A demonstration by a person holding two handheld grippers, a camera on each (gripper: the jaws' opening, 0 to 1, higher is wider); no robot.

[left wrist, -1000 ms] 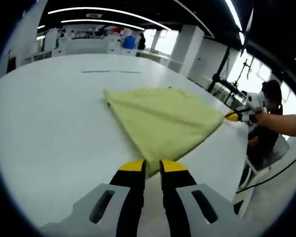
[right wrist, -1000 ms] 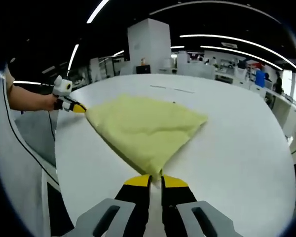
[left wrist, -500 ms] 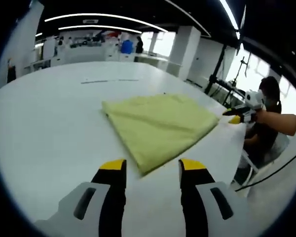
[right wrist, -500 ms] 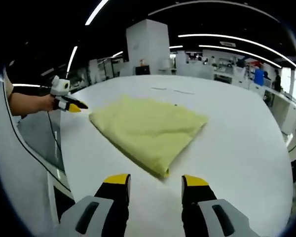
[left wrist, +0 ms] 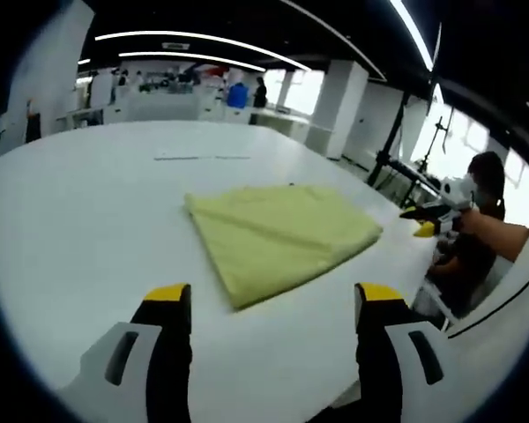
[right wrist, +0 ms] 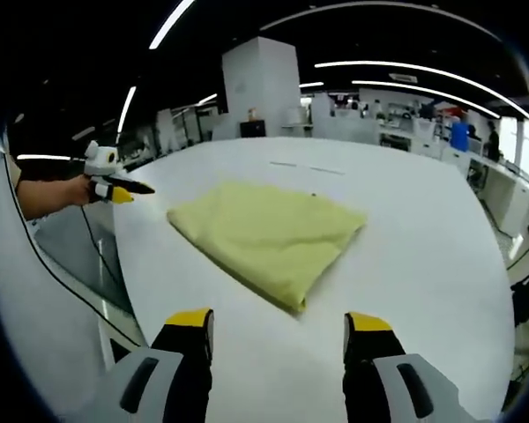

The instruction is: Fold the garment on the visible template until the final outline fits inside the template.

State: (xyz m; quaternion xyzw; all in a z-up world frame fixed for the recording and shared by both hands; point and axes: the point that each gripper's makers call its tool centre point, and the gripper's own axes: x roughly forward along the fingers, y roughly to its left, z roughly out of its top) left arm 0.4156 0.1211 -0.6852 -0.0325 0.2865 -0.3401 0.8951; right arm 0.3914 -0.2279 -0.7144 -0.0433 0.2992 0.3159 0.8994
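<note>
**Folded garment lies free between two spread grippers**

The white table carries the yellow garment, folded flat near its middle. The left gripper hangs short of the cloth's near corner, jaws wide, empty. The right gripper does likewise, just clear of the opposite corner.

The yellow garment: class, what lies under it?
The garment lies folded flat on the white table. Bare tabletop shows all round it. Thin line marks show beyond it; whether any template marking lies beneath cannot be seen, since the cloth covers that patch.
</note>
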